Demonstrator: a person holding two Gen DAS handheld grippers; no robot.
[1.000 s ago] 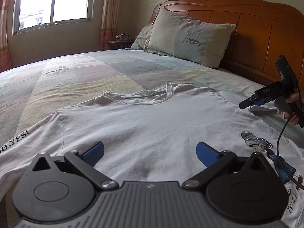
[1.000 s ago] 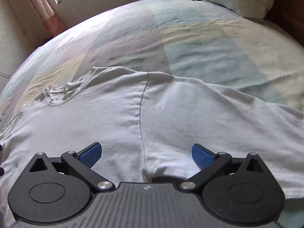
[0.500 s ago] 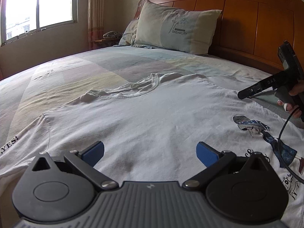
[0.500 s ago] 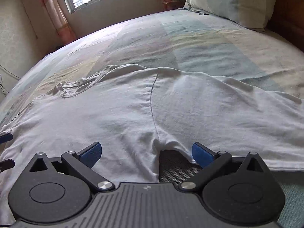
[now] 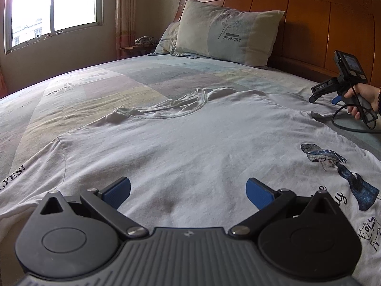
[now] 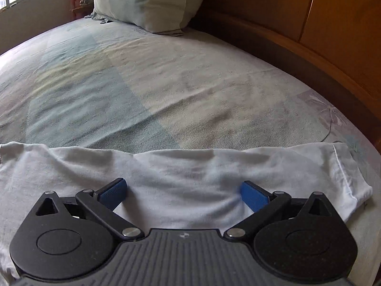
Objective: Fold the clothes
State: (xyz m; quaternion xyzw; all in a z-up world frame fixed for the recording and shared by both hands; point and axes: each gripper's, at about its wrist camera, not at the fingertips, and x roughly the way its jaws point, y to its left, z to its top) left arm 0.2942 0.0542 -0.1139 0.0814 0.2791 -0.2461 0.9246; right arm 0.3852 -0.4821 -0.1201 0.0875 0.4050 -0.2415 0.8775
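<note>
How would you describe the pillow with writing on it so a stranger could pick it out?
Start at the wooden headboard at the head of the bed. Leaning against it is the front pillow, pale green, standing nearly upright. Unlike the smaller pillow half hidden behind it, it carries a plant sketch and the word DREAMCITY.

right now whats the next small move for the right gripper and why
Probably ease the right gripper down and close on the sleeve. Its fingers are open with the sleeve lying flat between them, and the shirt is spread unfolded on the bed, so gripping the sleeve looks like the first step to fold it inward.
</note>
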